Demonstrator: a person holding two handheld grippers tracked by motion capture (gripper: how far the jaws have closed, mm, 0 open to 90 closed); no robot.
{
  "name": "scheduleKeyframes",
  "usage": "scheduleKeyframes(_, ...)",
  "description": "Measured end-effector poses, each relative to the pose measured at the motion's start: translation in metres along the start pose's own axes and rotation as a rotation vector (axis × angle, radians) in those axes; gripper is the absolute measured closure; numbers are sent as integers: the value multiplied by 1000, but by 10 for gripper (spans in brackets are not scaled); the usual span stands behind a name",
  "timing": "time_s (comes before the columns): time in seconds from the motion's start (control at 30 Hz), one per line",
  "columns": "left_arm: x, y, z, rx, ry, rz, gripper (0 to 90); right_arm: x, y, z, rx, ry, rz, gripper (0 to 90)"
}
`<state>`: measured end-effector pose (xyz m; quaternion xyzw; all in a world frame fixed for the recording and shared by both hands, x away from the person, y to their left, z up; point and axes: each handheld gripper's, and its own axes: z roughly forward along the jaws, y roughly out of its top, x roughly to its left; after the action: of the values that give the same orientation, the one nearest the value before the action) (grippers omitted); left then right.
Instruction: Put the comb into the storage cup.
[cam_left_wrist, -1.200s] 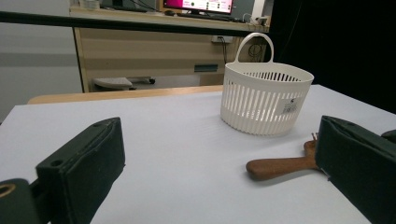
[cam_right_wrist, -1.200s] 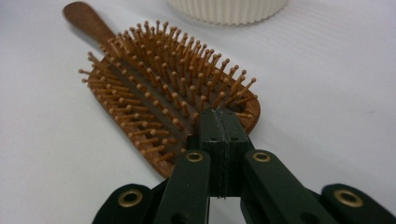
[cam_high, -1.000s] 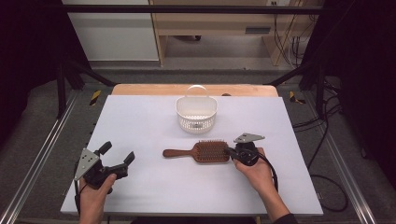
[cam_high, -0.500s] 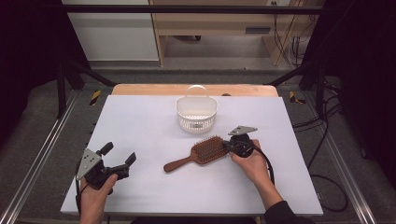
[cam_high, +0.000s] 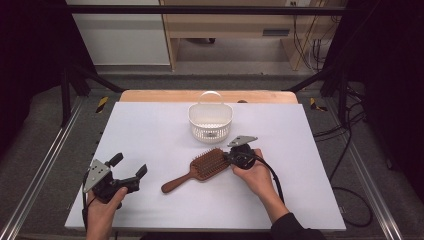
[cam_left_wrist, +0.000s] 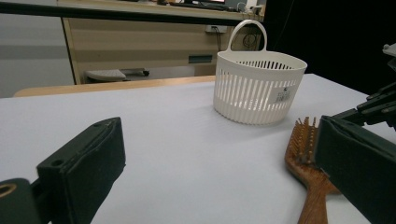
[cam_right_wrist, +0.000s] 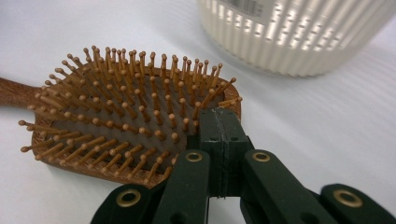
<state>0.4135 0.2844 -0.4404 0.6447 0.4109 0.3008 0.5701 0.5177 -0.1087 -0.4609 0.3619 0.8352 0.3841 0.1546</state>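
A wooden paddle hairbrush (cam_high: 200, 167) lies bristles up on the white table, its handle pointing to the near left. My right gripper (cam_high: 228, 157) is shut, with nothing between its jaws. Its closed tip (cam_right_wrist: 219, 122) presses against the edge of the hairbrush (cam_right_wrist: 116, 121) head. Just beyond the brush stands a white slotted basket (cam_high: 210, 120) with a handle. My left gripper (cam_high: 129, 165) rests at the near left, open and empty, well apart from the brush. In the left gripper view the hairbrush (cam_left_wrist: 303, 154) lies beside the right jaw, and the basket (cam_left_wrist: 257, 88) stands farther off.
The white table top (cam_high: 150, 130) has free room on the left and the far right. A wooden strip (cam_high: 150, 96) runs along its far edge. Metal rails and cables (cam_high: 350, 150) lie beside the table on the floor.
My right gripper has moved away from me toward the basket, pushing the brush head with it. The brush has turned, so its handle now points to the near left. The left gripper has kept still.
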Motion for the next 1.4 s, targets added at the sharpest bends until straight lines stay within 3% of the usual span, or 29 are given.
scheduleKeyframes(0.87,-6,0,3,26,-28,32,21,58,20,28,-9,95,-82,900)
scheduleKeyframes(1.13,-7,-1,4,36,-30,43,22,53,21,22,-35,93,-65,898)
scheduleKeyframes(1.4,-7,-1,2,42,-13,52,23,39,8,-19,-111,56,-52,828)
